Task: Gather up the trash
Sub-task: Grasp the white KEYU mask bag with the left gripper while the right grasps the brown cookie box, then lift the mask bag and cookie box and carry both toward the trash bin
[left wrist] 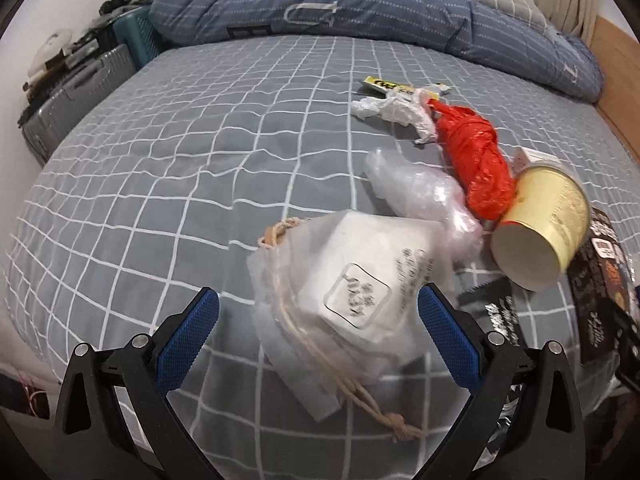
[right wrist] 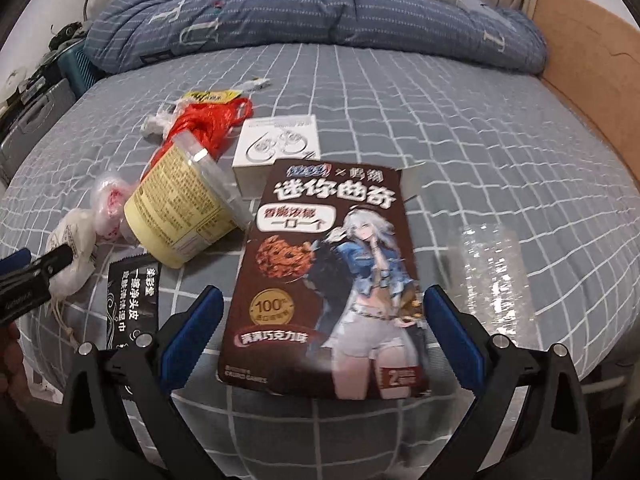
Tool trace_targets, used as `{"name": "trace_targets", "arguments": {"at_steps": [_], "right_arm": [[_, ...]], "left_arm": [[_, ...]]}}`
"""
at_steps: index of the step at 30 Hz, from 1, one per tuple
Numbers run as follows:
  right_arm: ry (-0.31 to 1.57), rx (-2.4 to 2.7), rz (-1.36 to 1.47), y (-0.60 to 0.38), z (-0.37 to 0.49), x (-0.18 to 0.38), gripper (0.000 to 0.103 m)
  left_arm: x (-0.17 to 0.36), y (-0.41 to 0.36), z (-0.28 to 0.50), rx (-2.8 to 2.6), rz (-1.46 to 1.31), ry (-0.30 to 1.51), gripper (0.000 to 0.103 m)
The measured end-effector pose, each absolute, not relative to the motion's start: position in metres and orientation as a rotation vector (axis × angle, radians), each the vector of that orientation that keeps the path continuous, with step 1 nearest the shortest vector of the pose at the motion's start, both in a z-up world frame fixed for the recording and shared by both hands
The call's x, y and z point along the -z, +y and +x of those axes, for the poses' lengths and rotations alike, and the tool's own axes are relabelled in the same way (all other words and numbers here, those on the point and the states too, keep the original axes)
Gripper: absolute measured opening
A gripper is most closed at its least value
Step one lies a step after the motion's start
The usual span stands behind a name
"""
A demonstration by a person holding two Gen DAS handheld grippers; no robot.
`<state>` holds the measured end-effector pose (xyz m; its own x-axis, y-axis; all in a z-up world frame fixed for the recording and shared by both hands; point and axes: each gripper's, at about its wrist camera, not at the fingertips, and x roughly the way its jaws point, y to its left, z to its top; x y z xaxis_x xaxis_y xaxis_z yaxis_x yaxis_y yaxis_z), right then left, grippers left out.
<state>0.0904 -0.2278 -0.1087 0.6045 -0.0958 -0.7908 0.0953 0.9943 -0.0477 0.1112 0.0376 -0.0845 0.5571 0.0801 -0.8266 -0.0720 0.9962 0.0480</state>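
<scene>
Nearest us, the left gripper (left wrist: 318, 312) has its blue textured pads spread wide on either side of a frosted white drawstring pouch (left wrist: 340, 288) with a pale box shape inside; whether the pads touch it we cannot tell. Its beige cord (left wrist: 360, 396) trails toward us, knotted at the end. The right gripper (right wrist: 322, 312) is likewise spread wide, flanking a glossy brown cookie packet (right wrist: 328, 264) printed with a cartoon figure, lying flat on the grey bed sheet with white grid lines (left wrist: 180, 152). Right of the packet a crinkled clear plastic wrapper (right wrist: 492, 276) is blurred and hard to read. Left of it lie a black sachet with white lettering (right wrist: 132, 304), partly cut off behind a finger, and a pale yellow paper cup (right wrist: 180, 216) tipped on its side. Behind these we see a small white box (right wrist: 276, 144), a crumpled red plastic bag (left wrist: 476, 160), clear bubbly plastic (left wrist: 420, 192), white crumpled plastic (left wrist: 396, 110) and a yellow wrapper (left wrist: 384, 85). Farthest away a rumpled blue striped duvet (left wrist: 340, 4) crosses the bed, with grey suitcases (left wrist: 76, 92) at the left edge.
</scene>
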Motion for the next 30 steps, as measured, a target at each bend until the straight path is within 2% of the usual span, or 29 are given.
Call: {"name": "trace_targets", "arguments": {"at_steps": [4,6,8,12,14,17,30], "right_arm": [[0.922,0.127,0.007,-0.228,0.093,0.113,0.095],[0.941,0.14,0.02,-0.23,0.095,0.117,0.09],[0.968,0.154,0.011,-0.23,0.096,0.123,0.088],[0.969,0.149,0.009,-0.23,0.094,0.124,0.087],[0.967,0.148,0.017,-0.231,0.093,0.124,0.087],[0.962,0.147,0.031,-0.233,0.091,0.121,0.087],[0.9,0.146,0.009,-0.234,0.078,0.097,0.087]], "left_arm": [[0.088,0.037,0.118,-0.077,-0.005,0.986,0.096],[0.091,0.035,0.12,-0.071,-0.005,0.994,0.091],[0.096,0.035,0.121,-0.06,-0.026,1.011,0.081],[0.101,0.034,0.121,-0.045,-0.044,1.019,0.073],[0.103,0.032,0.119,-0.043,-0.036,1.013,0.061],[0.104,0.028,0.117,-0.045,-0.014,1.009,0.055],[0.069,0.029,0.097,-0.034,-0.044,0.951,0.051]]}}
